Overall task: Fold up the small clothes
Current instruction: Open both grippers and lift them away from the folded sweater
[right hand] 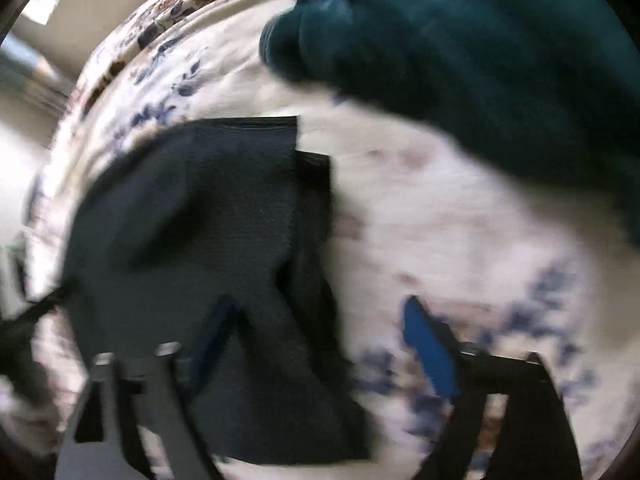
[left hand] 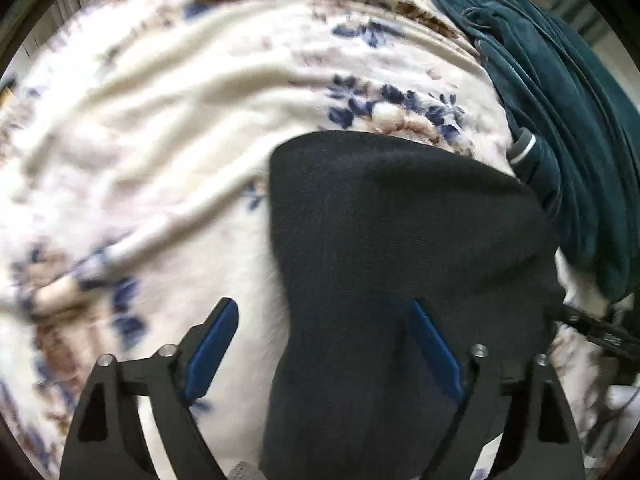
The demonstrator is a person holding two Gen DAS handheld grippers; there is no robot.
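Note:
A small black garment (left hand: 400, 248) lies on a cream floral blanket (left hand: 160, 140). In the left wrist view my left gripper (left hand: 324, 316) is open just above it, its right blue pad (left hand: 436, 352) over the black cloth and its left pad (left hand: 212, 352) over the blanket. In the right wrist view, which is blurred, the same garment (right hand: 208, 224) shows a folded layer and a hem edge. My right gripper (right hand: 324, 320) is open, its left finger (right hand: 216, 332) over the black cloth and its right finger (right hand: 428, 344) over the blanket (right hand: 440, 220). Neither holds anything.
A heap of dark teal clothing (left hand: 560, 120) lies at the right, close to the black garment; it fills the upper right of the right wrist view (right hand: 480, 60). A black strap or cable (left hand: 592, 328) lies at the right edge. The blanket's edge and a wall (right hand: 80, 0) show far left.

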